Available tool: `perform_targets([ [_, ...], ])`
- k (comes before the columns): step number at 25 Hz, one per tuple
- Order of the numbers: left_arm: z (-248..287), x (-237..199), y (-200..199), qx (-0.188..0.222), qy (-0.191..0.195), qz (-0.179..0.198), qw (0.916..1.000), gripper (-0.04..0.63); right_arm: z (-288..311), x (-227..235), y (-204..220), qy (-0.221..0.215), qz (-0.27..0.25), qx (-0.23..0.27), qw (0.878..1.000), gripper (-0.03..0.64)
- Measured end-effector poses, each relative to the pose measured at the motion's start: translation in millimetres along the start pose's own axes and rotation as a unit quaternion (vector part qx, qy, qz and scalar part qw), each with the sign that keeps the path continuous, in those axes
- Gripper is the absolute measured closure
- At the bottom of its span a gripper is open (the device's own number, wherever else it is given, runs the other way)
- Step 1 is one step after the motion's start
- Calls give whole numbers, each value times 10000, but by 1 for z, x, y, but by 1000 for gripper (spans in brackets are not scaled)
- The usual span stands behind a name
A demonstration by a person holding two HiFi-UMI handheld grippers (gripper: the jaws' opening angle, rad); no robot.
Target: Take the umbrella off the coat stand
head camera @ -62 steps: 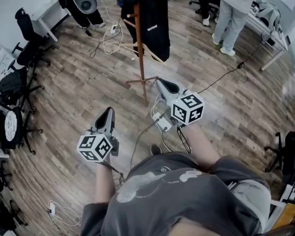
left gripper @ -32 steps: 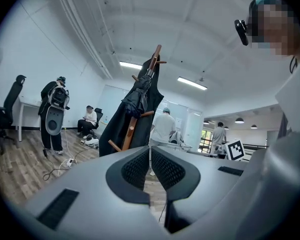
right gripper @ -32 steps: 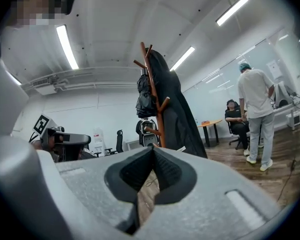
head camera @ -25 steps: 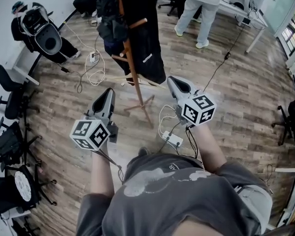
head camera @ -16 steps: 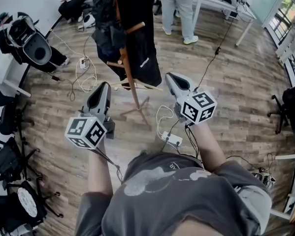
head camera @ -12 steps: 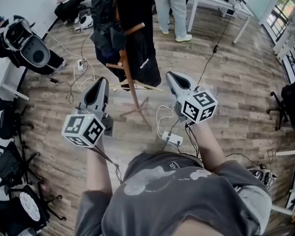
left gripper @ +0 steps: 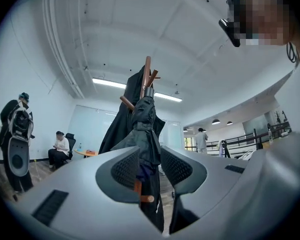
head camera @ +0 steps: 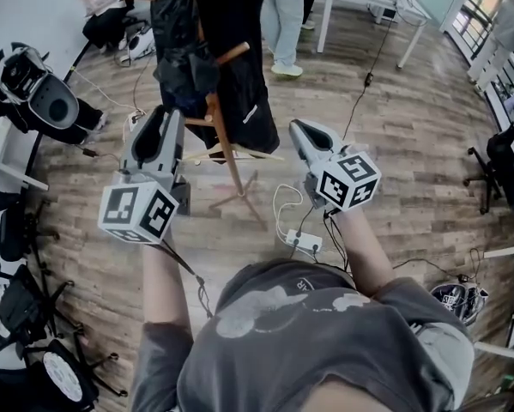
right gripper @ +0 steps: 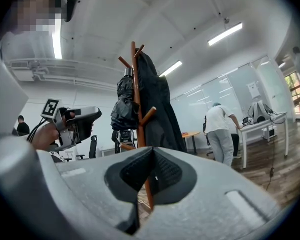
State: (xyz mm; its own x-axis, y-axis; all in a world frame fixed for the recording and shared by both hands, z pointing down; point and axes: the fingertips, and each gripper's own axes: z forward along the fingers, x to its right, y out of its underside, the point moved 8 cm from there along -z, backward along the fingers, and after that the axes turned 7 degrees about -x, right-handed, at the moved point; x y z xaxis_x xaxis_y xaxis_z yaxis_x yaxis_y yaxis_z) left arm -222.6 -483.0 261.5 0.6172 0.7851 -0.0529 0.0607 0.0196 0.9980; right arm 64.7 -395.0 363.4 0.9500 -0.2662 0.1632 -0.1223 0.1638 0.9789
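Wood-plank flooring (head camera: pixel 411 144) fills an office where a slim brown wooden coat stand (head camera: pixel 225 140) rises at 12 o'clock from the person. A long black coat (head camera: pixel 244 50) drapes its 3 o'clock side. A folded black umbrella (left gripper: pixel 145 129) hangs from a peg near the top on the 9 o'clock side, close against the pole.

The left tongs (left gripper: pixel 150 169) are held up toward the umbrella. Their jaws have just been opening and now stand apart. The umbrella's folds show through the gap, but the ribbed pads do not press on them. Whether the fabric lies between the pads or just beyond them I cannot tell.

The right tongs (right gripper: pixel 150 154) sit at 3 o'clock of the stand with jaws pressed together, pinching nothing. A white power strip (head camera: pixel 306 243) lies on the floor at 6 o'clock of them.
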Motion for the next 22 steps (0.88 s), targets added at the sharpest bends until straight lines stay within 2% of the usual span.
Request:
perform_targets([
  [6,20,-11,-15,113,112,-76,9998,300,3,0,-4,51,-47,31,10000,618],
  [9,32,-14,-24,65,203,-81,9997,249,3,0,-4,95,-63,25,9999,618],
  [15,57,-22,-40,-70,276,87,9996,219,4,0,-6,50,-11,237,9997,618],
  [22,77,-32,-56,-200,408,-228,9987,218,8,-2,-7,109,-34,195,9997,618],
])
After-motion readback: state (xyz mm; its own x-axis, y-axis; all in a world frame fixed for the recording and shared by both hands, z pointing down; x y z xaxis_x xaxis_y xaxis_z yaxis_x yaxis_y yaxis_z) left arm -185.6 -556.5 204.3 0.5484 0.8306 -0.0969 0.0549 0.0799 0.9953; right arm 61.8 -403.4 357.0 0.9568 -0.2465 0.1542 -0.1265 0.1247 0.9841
